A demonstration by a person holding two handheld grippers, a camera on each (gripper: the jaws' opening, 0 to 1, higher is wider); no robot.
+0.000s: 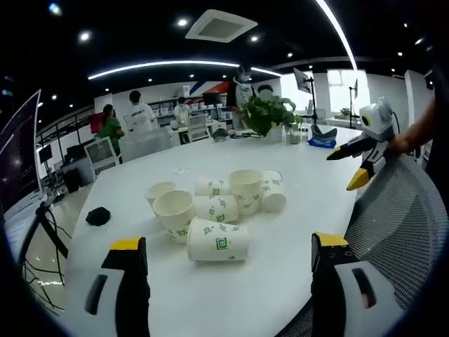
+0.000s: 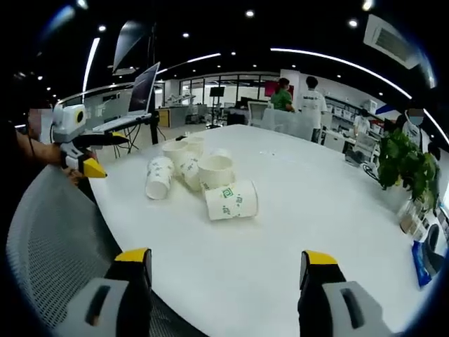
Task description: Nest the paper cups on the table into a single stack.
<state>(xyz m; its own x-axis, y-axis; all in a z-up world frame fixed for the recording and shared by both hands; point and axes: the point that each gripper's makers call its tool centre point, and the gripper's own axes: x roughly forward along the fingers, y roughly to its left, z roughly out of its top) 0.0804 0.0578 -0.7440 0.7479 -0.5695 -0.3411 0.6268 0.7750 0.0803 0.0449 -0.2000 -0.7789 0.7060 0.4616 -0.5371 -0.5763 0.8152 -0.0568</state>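
Observation:
Several white paper cups with green logos cluster mid-table. Nearest my left gripper (image 1: 228, 242) is a cup lying on its side (image 1: 217, 240); behind it stand upright cups (image 1: 173, 209) (image 1: 245, 186) among more toppled ones (image 1: 272, 191). My left gripper is open, its jaws wide apart, short of the cluster. In the right gripper view the same sideways cup (image 2: 231, 200) lies in front of an upright cup (image 2: 215, 170). My right gripper (image 2: 226, 258) is open and empty, held back from the cups. Each gripper appears open in the other's view, right gripper (image 1: 342, 172) and left gripper (image 2: 116, 156).
The white table (image 2: 280, 232) is long, with bare room around the cups. A grey mesh chair back (image 1: 400, 210) (image 2: 49, 232) stands at its near edge. A small black object (image 1: 98, 215) lies at the left. A potted plant (image 1: 270, 112) sits at the far end; people stand beyond.

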